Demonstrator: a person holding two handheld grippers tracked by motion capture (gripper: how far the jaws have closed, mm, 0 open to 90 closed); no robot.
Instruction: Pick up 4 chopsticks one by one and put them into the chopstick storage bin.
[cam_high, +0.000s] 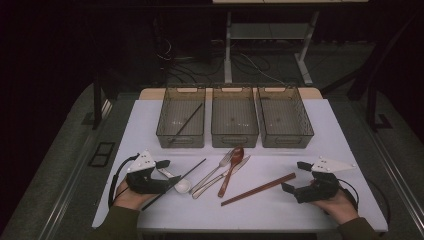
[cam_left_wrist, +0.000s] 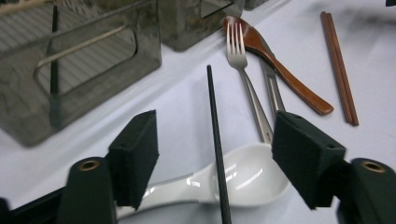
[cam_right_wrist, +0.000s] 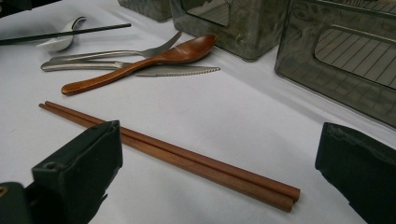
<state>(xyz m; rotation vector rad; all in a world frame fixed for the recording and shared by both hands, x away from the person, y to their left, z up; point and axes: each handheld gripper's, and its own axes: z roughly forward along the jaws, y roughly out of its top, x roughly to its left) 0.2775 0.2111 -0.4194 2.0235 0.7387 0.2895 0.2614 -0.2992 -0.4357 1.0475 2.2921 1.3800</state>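
Note:
On the white table, my left gripper (cam_high: 167, 175) (cam_left_wrist: 219, 156) is open, its pads standing either side of a black chopstick (cam_high: 195, 167) (cam_left_wrist: 212, 107) without touching it. That chopstick lies across a white ceramic spoon (cam_high: 182, 186) (cam_left_wrist: 252, 177). At the table's right my right gripper (cam_high: 295, 177) (cam_right_wrist: 224, 161) is open wide over the near end of a pair of brown chopsticks (cam_high: 260, 189) (cam_right_wrist: 187, 156), nothing gripped. Between the hands lie a steel fork (cam_high: 215, 172) (cam_left_wrist: 240, 56), a wooden spoon (cam_high: 231, 167) (cam_right_wrist: 154, 58) and a steel knife (cam_high: 225, 175) (cam_right_wrist: 177, 70).
Three smoky transparent bins stand in a row at the back: left bin (cam_high: 170, 135), middle bin (cam_high: 234, 137), right bin (cam_high: 300, 135). A second black chopstick (cam_high: 186, 122) lies slanted in the left bin. Bare table shows in front of the cutlery.

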